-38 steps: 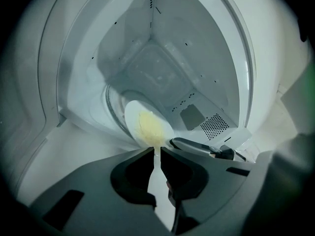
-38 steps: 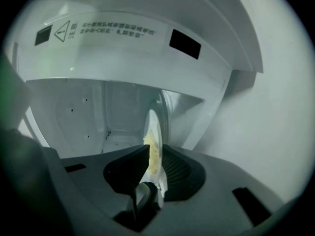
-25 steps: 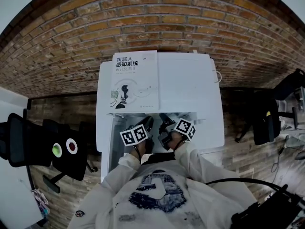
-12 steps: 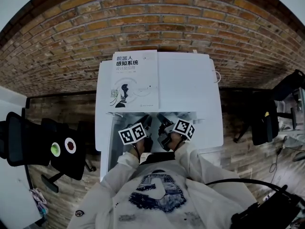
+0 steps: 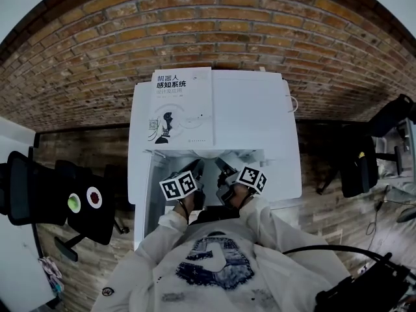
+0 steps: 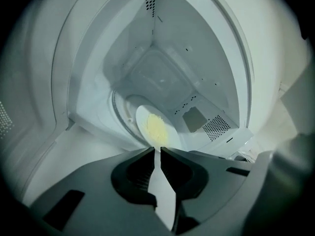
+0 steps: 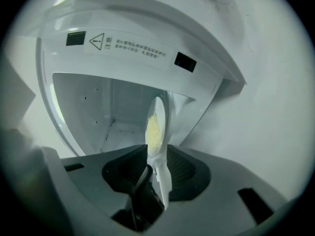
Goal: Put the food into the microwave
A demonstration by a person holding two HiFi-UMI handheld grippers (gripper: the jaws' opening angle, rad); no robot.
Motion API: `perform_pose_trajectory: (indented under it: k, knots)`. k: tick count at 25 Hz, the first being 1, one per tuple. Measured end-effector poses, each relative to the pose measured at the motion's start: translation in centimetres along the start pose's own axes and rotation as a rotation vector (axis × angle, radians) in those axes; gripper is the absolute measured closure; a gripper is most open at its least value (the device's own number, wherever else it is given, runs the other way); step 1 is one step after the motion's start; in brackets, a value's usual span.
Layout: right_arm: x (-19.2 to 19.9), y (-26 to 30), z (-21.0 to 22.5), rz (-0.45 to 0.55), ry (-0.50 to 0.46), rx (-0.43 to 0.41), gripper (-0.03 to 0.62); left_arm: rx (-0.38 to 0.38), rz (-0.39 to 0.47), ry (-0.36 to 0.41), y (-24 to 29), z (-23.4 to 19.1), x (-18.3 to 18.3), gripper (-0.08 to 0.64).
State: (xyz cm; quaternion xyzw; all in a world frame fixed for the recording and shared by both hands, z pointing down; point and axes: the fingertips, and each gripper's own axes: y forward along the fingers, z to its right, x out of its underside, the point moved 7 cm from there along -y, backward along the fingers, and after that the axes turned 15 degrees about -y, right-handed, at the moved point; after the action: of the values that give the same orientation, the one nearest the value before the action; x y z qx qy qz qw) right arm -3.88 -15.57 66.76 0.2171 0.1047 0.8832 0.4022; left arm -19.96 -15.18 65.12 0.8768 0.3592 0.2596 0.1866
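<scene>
A white microwave (image 5: 260, 119) is seen in the middle of the head view. A brick wall (image 5: 208, 25) is seen behind it at 12 o'clock. A book (image 5: 179, 106) is laid flat on the microwave's top, toward 10 o'clock. A black chair (image 5: 39, 187) is seen far off at 9 o'clock. The open mouth of the microwave is found at 6 o'clock, and both grippers are held in it, side by side.

The left gripper (image 6: 158, 150) is closed on the rim of a white plate (image 6: 141, 113). The thin rim is pinched between its two jaws. From the jaws, the plate is stretched out toward 12 o'clock, inside the microwave and over the round glass tray (image 6: 117, 113). Whether the tray is touched by the plate cannot be told. Yellow food (image 6: 156, 128) is piled in the middle of the plate.

In the right gripper view, the same plate is seen on its edge, toward 12 o'clock from the right gripper (image 7: 156, 154). These jaws have just been opened wide. The plate's rim is found between them, but it is not squeezed, and a gap is seen beside it. A warning sticker (image 7: 133, 48) is stuck above the opening, at 11 o'clock.
</scene>
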Motion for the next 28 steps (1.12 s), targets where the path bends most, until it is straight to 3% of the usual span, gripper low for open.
perform_pose_trajectory:
  k: [9,16,28]
  knots:
    - [-0.8,-3.8,-2.8,-0.015,-0.182,-0.011,0.48,0.008,0.083,0.237,-3.7,4.4,-0.3,0.526]
    - [-2.2,-7.5,-7.5,-0.015,-0.43,-0.054,0.525,0.051,0.166,0.43,-7.4,9.4,-0.1,0.526]
    - [-5.0,-12.3,-15.7,0.106,-0.88,-0.12,0.577,0.049,0.323,0.647,-13.4,15.5,-1.6,0.552]
